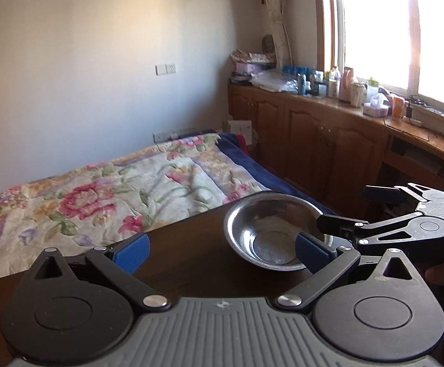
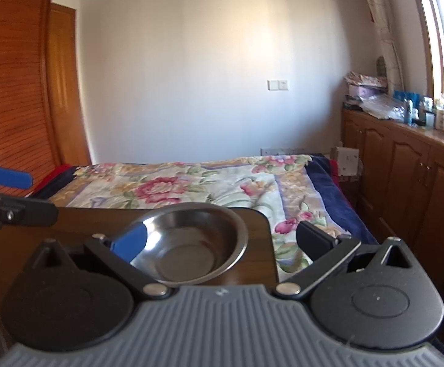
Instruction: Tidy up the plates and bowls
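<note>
- The steel bowl (image 1: 275,232) sits upright, mouth up, on my dark wooden table (image 1: 191,244); it is round, so it has no long axis and points no particular way
- In the left wrist view it lies right of centre; in the right wrist view it lies low in the middle, near the table's rounded far corner
- My left gripper (image 1: 222,249) is spread wide, clasping nothing; its right blue pad overlaps the bowl's near rim, contact unclear
- My right gripper (image 2: 222,240) is also spread wide, the bowl between its fingers, its left pad (image 2: 130,241) at the rim
- Beyond the table lies a bed with a floral quilt (image 2: 191,183), wooden cabinets (image 1: 313,140) under a bright window at the right
- The bowl is shiny, shallow, flat-bottomed
</note>
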